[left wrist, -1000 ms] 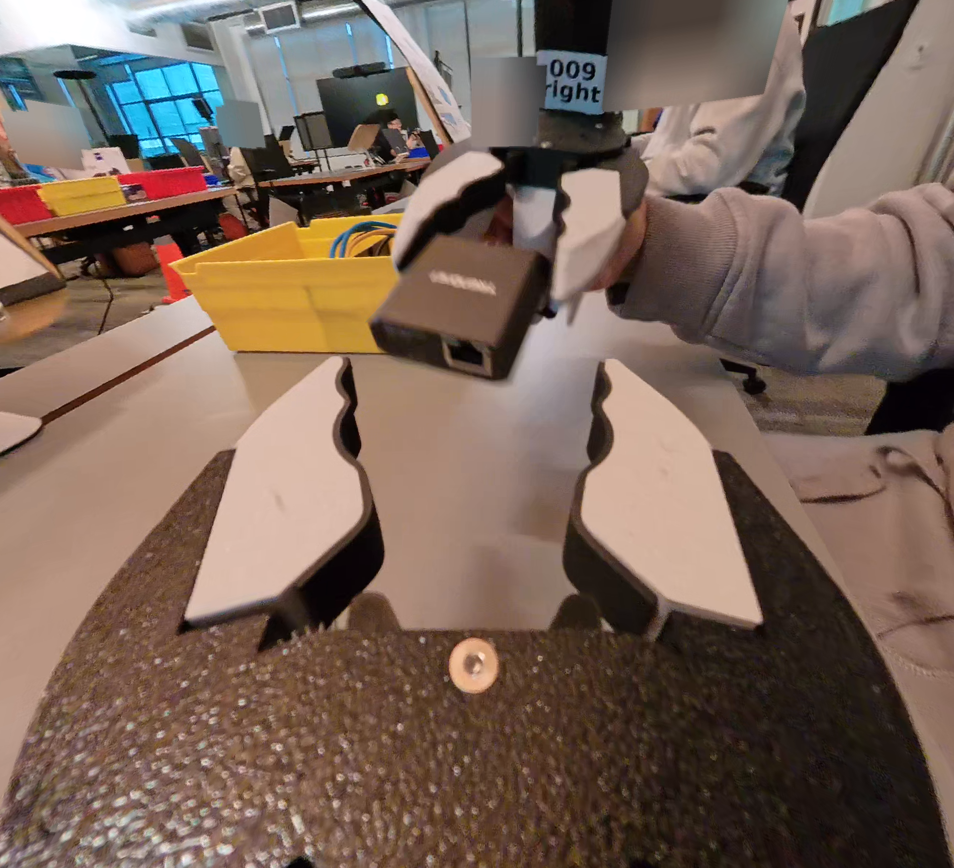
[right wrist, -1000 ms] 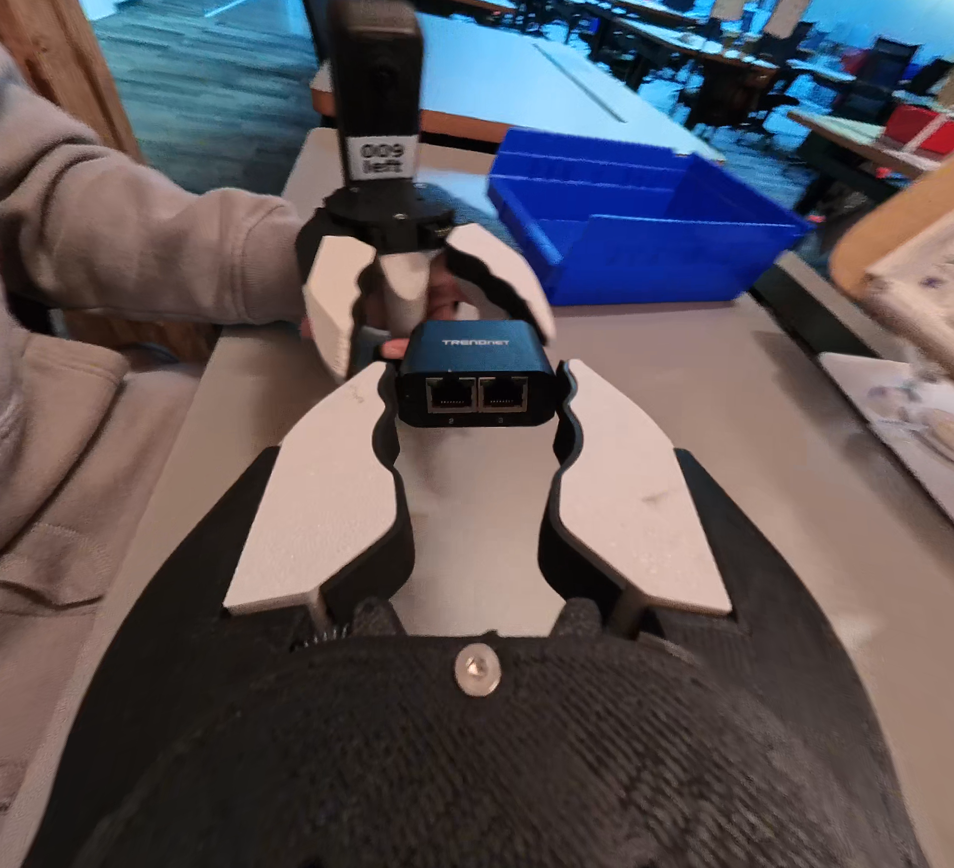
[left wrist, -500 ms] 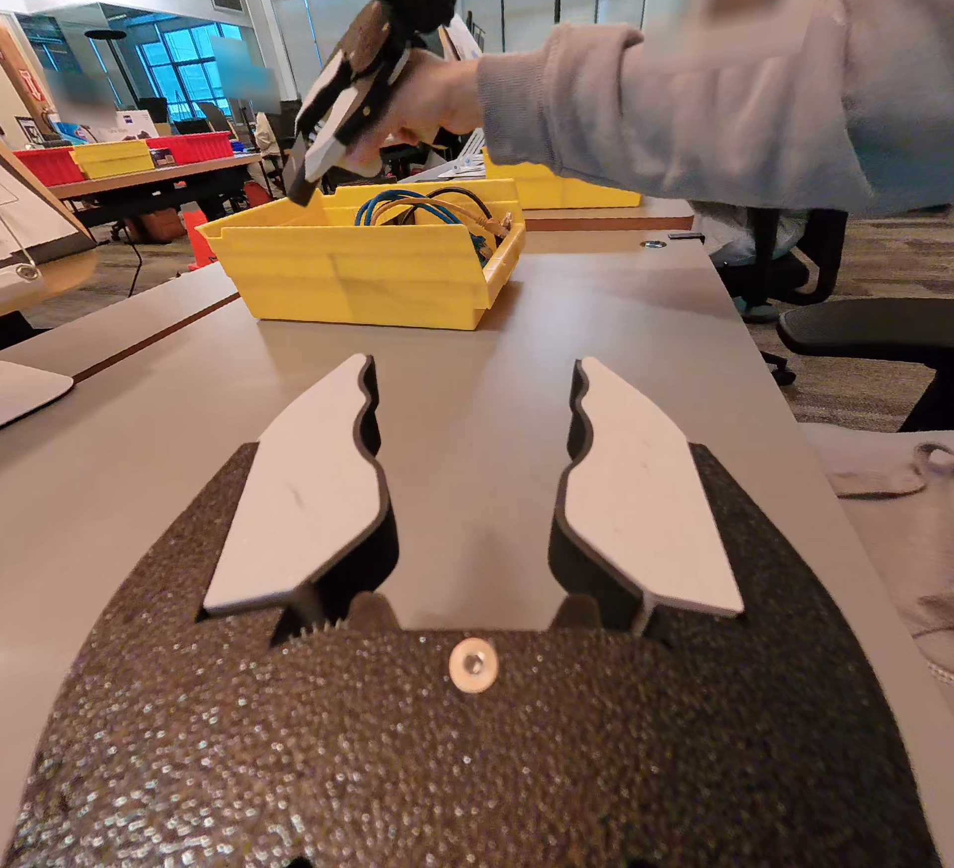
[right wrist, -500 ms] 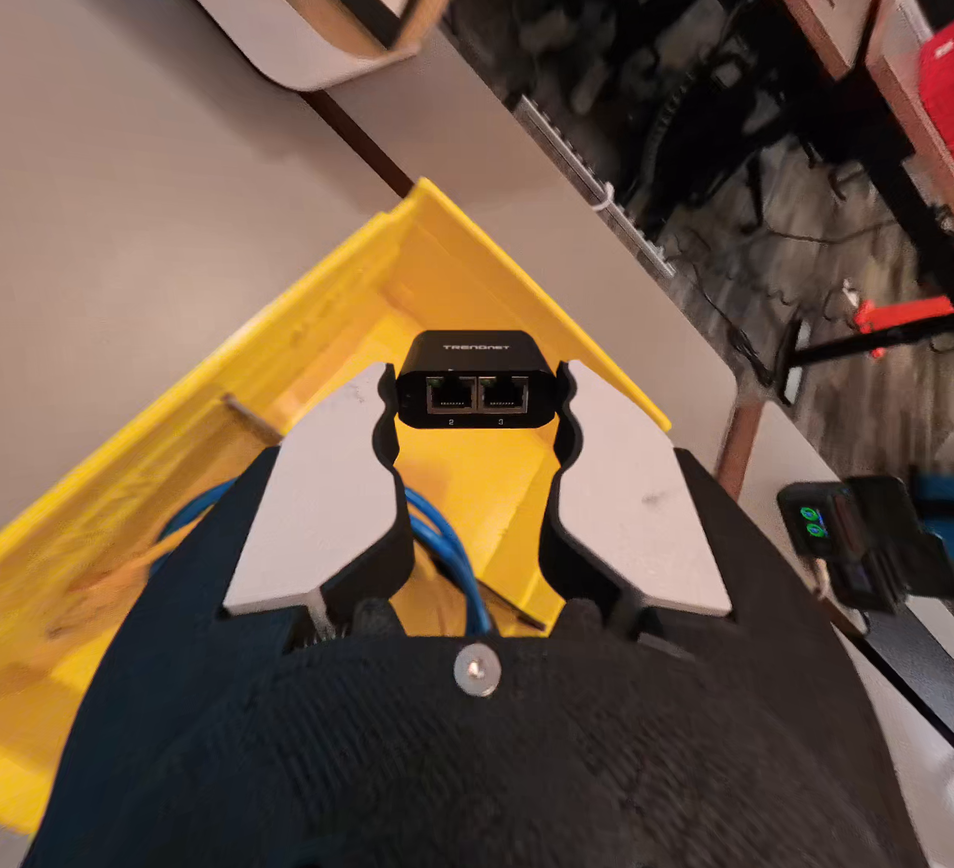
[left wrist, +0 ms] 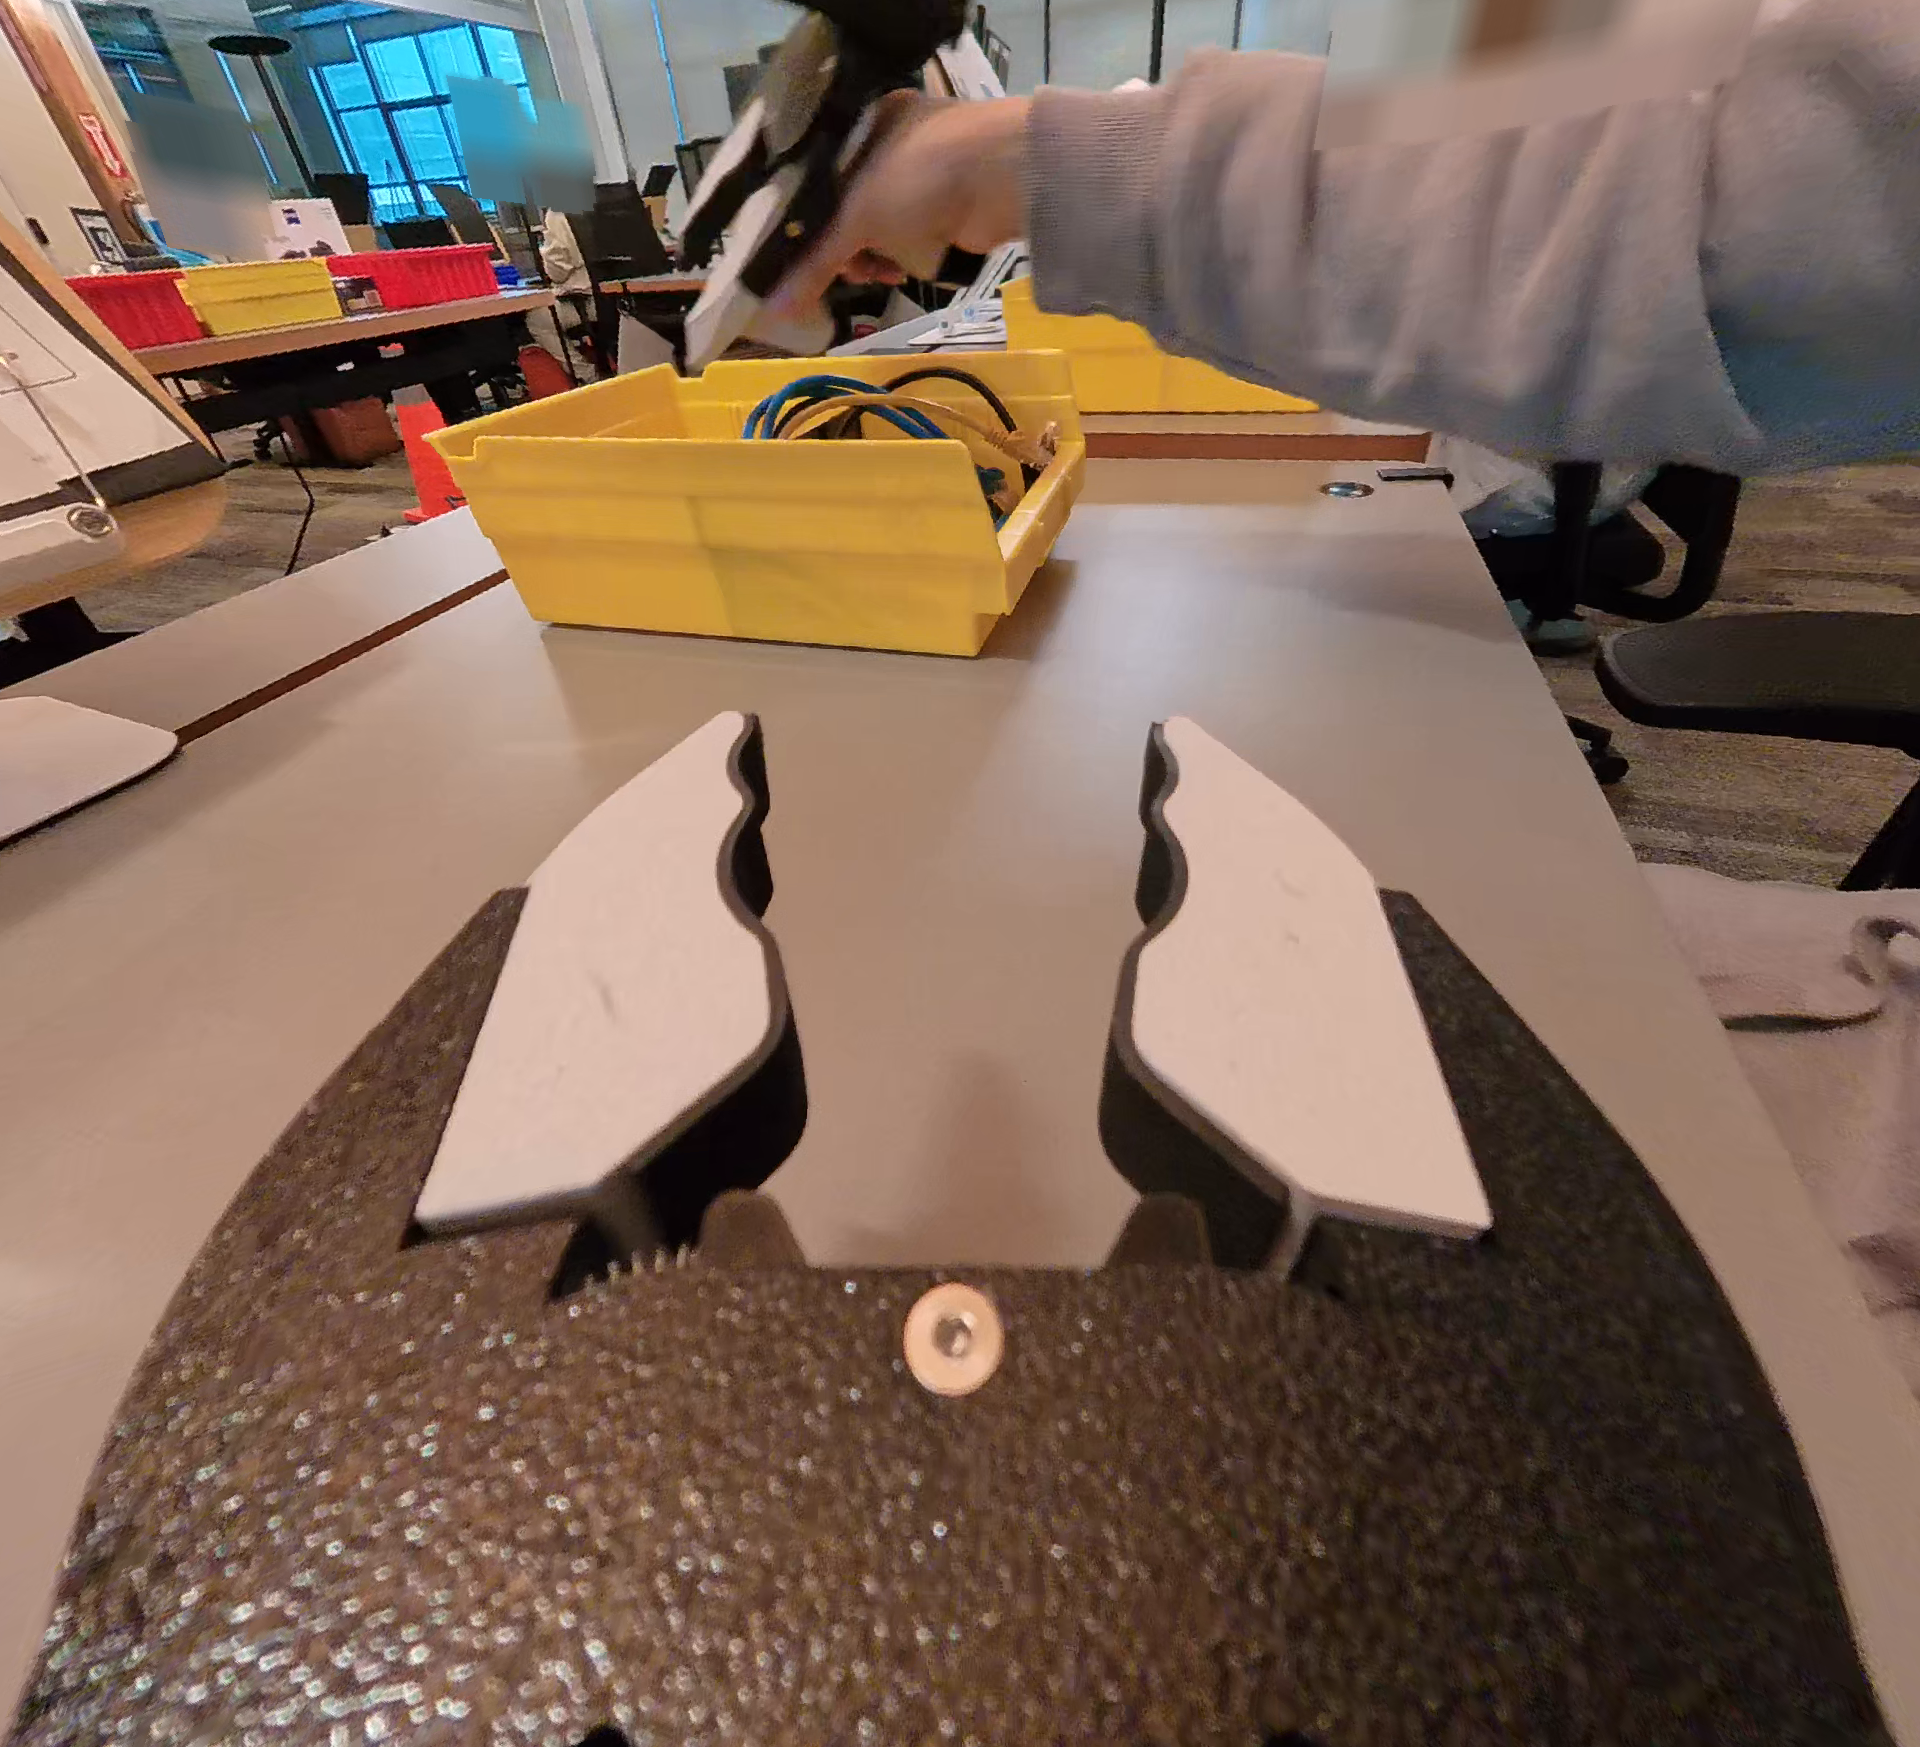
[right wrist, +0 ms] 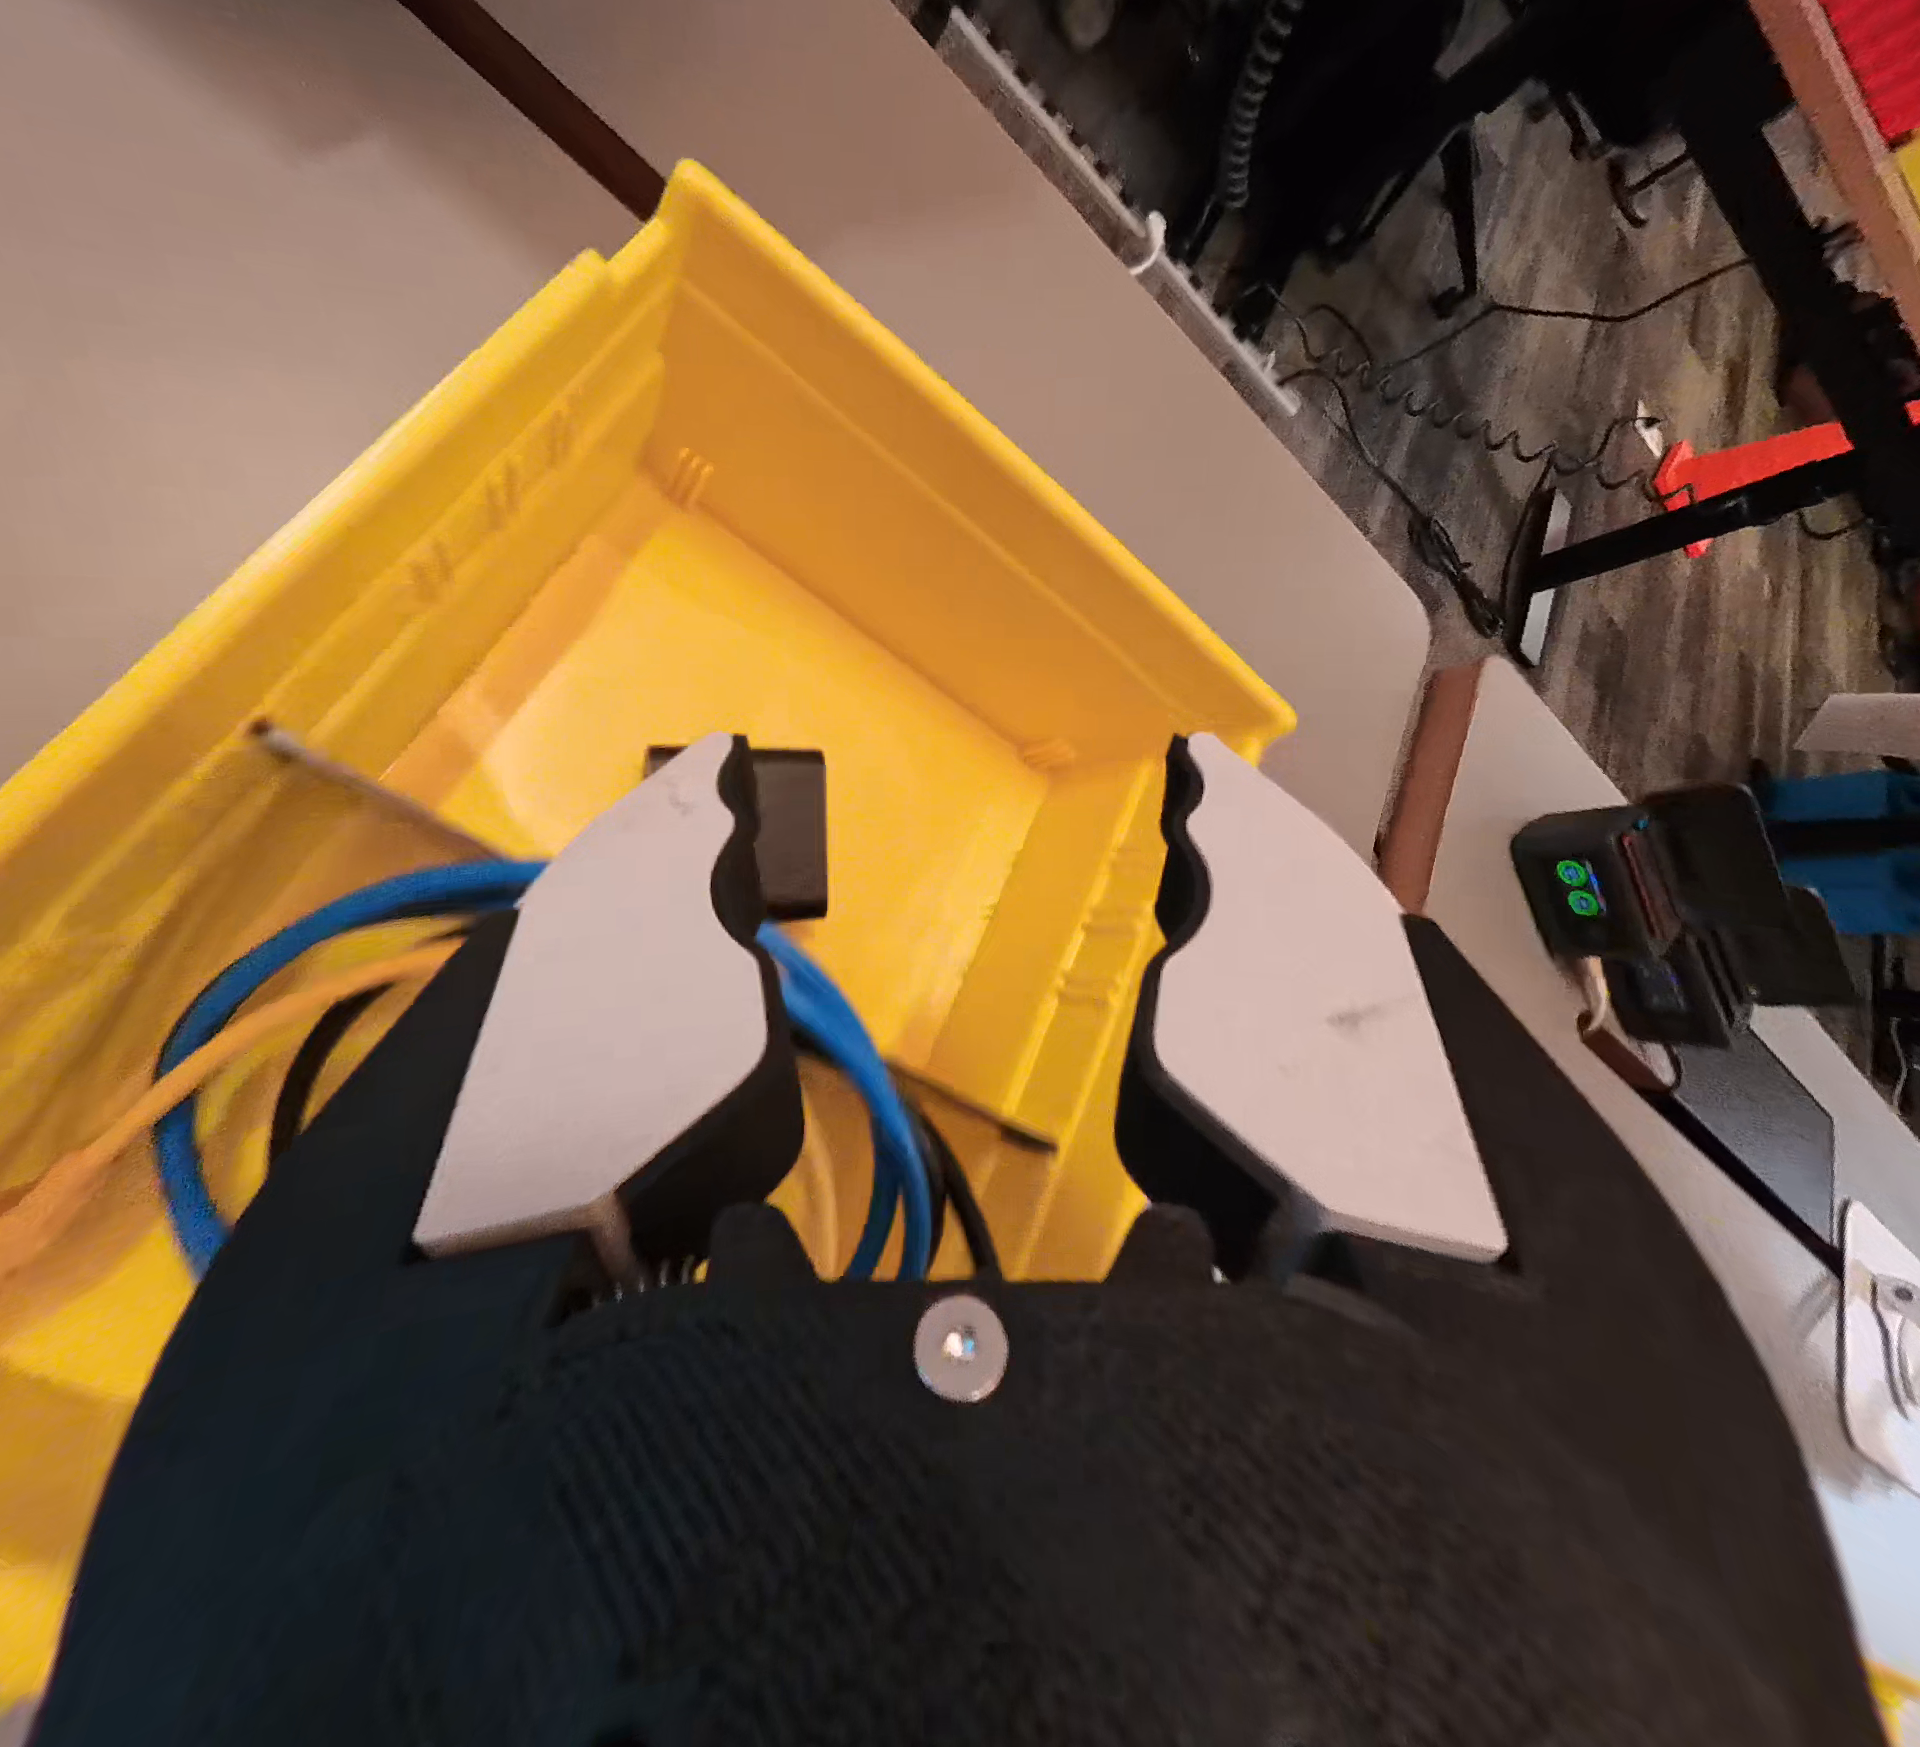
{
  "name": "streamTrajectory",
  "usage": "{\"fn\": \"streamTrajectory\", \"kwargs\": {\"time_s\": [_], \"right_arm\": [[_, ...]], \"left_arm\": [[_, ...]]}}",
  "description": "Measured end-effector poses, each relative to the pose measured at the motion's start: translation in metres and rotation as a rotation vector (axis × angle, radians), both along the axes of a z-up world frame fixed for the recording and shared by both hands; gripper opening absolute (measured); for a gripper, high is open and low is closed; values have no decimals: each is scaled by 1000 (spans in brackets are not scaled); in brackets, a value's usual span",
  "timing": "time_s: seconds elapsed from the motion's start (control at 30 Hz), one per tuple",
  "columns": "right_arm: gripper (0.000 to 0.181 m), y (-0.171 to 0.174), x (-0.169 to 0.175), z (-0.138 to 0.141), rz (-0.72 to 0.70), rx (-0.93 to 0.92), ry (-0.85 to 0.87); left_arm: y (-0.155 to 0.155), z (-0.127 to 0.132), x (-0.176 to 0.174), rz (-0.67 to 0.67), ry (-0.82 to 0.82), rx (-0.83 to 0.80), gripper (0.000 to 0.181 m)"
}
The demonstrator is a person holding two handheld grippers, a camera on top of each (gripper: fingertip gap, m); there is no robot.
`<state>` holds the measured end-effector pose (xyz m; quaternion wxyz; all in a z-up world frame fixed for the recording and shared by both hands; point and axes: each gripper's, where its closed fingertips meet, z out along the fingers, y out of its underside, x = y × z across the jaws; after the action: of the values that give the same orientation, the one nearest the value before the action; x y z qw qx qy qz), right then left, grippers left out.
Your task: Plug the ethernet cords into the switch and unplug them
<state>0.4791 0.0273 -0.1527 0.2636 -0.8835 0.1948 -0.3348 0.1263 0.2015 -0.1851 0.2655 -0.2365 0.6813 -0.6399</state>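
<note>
The black switch (right wrist: 790, 830) lies on the floor of the yellow bin (right wrist: 935, 492), partly hidden behind my right gripper's left finger. My right gripper (right wrist: 951, 793) is open and empty above the bin, pointing down into it. Blue, yellow and black ethernet cords (right wrist: 862, 1074) are coiled in the bin's near part. In the left wrist view the yellow bin (left wrist: 727, 523) stands at the table's far end with the cords (left wrist: 883, 409) in it, and the right gripper (left wrist: 727, 295) hovers over it. My left gripper (left wrist: 951, 762) is open and empty, low over the table.
The grey table (left wrist: 1195, 658) stretches between my left gripper and the bin. A second yellow bin (left wrist: 1143, 378) stands behind. A black chair (left wrist: 1766, 679) is at the right. A small device with green lights (right wrist: 1590, 897) sits on a neighbouring table. Tip to tip, the grippers are about 40 cm apart.
My right gripper carried the switch from in front of the left gripper to over the yellow bin, then opened and let it drop into the bin. The left gripper stayed open.
</note>
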Motion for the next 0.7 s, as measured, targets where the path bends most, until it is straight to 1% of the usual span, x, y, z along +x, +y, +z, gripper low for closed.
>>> {"fn": "streamTrajectory", "kwargs": {"time_s": [0.03,0.1,0.17,0.27,0.33,0.4,0.43,0.47,0.5,0.57,0.6,0.63,0.7], "right_arm": [[75,-8,-12,8,-10,31,-24],[75,-27,-43,18,-17,127,-48],[74,-49,-80,17,-30,243,-51],[74,-81,-128,1,-72,376,-57],[75,-98,-146,-12,-115,433,-71],[81,-110,-150,-18,-143,487,-101],[83,-114,-147,-16,-144,502,-120],[89,-121,-144,-14,-162,502,-124],[94,-130,-141,-10,-207,512,-128],[94,-143,-137,1,-271,586,-151],[94,-147,-136,3,-281,623,-162],[94,-151,-135,3,-290,641,-165],[94,-160,-135,0,-302,628,-158]], "left_arm": [[1,0,1,11,3,0,68],[3,-2,6,48,12,7,68],[6,-5,13,115,29,31,68],[1,-15,24,193,106,60,69],[-13,-20,32,226,176,46,70],[-42,-15,46,220,224,-19,74],[-59,-9,56,204,238,-50,74],[-75,-5,68,215,261,-58,74],[-91,-1,82,229,286,-45,78],[-120,2,109,269,327,14,82],[-134,2,122,288,340,52,89],[-146,-1,134,304,359,100,92],[-160,-9,158,375,396,187,97]]}}
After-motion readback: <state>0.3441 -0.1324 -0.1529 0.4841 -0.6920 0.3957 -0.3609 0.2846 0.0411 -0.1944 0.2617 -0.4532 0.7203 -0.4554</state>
